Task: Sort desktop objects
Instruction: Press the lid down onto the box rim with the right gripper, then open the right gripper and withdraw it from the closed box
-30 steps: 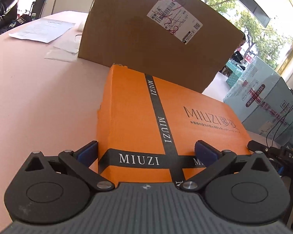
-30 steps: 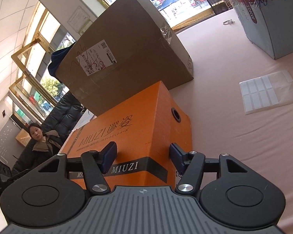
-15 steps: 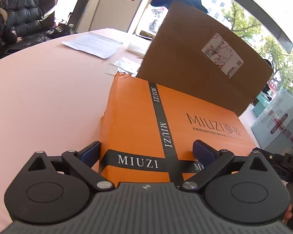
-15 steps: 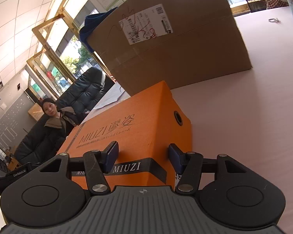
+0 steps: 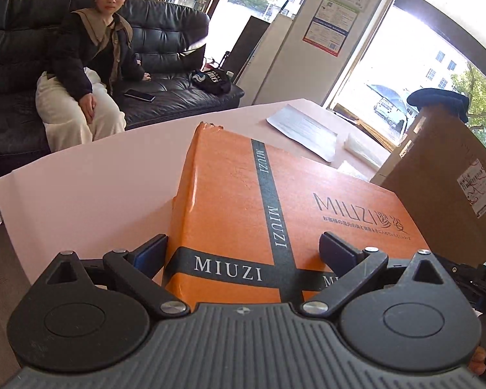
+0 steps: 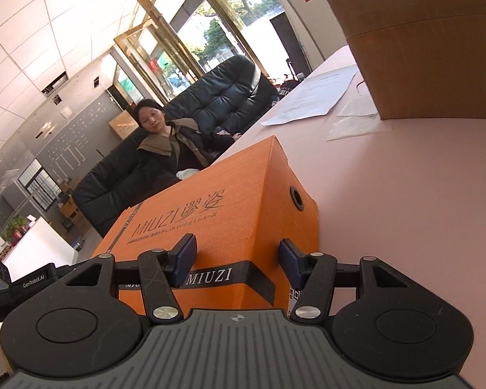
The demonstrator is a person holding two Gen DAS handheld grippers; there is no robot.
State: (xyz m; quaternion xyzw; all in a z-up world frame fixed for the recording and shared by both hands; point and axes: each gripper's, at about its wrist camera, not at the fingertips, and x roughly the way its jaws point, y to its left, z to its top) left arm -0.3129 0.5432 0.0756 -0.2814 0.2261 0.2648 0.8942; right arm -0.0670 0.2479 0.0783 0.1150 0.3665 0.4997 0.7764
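Orange shoebox (image 5: 259, 214) swung round with both grippers since a second ago, brown carton (image 5: 447, 178) now off to its right, sofa ahead; likely being carried or turned above pink table (image 5: 90, 188). Left gripper (image 5: 243, 253) and right gripper (image 6: 236, 256) each pinching a near corner, jaws partly spread. Underside hidden; lifted or sliding, cannot tell.
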